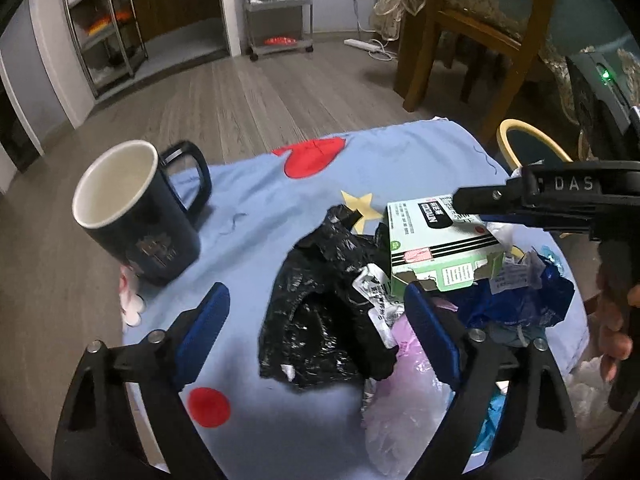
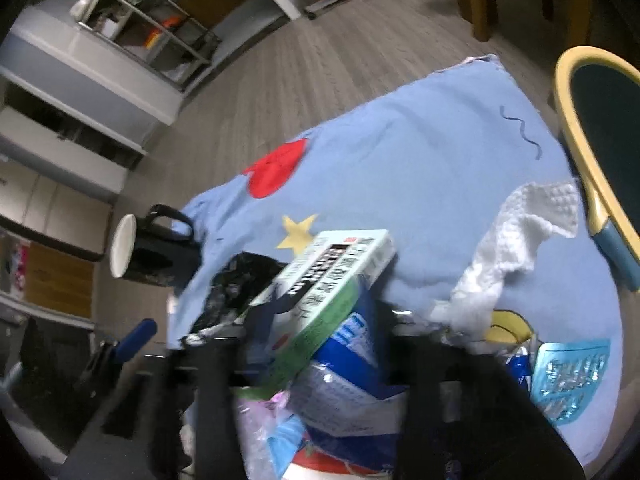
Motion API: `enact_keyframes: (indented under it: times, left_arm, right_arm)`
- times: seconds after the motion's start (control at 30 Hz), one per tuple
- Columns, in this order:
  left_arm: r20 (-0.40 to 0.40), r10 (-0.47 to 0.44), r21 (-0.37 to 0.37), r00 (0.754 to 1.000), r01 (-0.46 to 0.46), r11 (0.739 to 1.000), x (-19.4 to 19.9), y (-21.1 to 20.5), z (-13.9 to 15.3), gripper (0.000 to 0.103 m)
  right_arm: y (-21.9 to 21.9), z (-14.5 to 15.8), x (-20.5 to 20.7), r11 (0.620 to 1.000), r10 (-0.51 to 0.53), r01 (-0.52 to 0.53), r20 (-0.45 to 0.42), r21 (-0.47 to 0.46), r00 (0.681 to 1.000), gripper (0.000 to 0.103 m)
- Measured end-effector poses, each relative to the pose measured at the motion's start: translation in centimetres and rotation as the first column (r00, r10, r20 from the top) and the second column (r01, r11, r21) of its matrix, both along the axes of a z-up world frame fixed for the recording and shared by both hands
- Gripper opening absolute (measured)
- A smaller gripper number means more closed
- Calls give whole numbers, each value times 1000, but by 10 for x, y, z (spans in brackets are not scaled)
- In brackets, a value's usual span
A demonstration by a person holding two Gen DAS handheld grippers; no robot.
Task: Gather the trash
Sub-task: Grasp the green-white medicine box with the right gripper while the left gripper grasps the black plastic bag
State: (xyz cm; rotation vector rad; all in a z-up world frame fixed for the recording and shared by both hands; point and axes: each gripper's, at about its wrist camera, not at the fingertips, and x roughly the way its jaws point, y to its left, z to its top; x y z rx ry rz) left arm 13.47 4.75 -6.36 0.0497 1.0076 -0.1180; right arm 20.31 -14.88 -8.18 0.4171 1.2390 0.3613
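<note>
Two grippers: right gripper (image 1: 472, 210) pinches green box (image 1: 440, 248); left gripper (image 1: 316, 328) spread, should straddle near black bag (image 1: 320, 312) squarely.

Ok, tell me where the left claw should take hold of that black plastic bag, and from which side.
Grip the raised, crumpled ridge in the middle of the black plastic bag, coming from above. It lies flat on the blue cloth, so its edges give little to pinch. The left claw, open, already straddles it. Avoid its right side, where the green carton and wrappers overlap it.
</note>
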Motion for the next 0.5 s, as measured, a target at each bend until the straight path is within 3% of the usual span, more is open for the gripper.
enact_keyframes:
  times: [0.23,0.27,0.3,0.33,0.37,0.4,0.5]
  left_arm:
    - [-68,-44,-10,997,44,999,5,-9,-20,63]
    - [-76,-47,-22,996,45,999,6,-9,-21,50]
    - [-88,-50,-33,995,47,998,7,-9,-23,44]
    - [-104,-54,-39,993,50,998,8,-9,-25,29]
    - [-114,-55,-36,992,51,998,8,-9,-27,23]
    - [-121,-52,-27,991,49,998,9,-10,-29,22]
    - [-115,-34,-25,993,31,999,8,-7,-28,18]
  right_arm:
    - [19,-25,17,999,25,-23,-79,28,997,76]
    - [23,-26,19,999,31,-29,-80,31,996,63]
    - [26,-27,20,999,42,-39,-76,35,996,43]
    - [28,-27,20,997,56,-53,-71,49,996,39]
    - [31,-24,19,997,64,-61,-54,56,996,18]
    - [34,-22,19,996,77,-75,-45,51,996,5]
    - [38,-13,15,994,99,-98,-8,36,995,1]
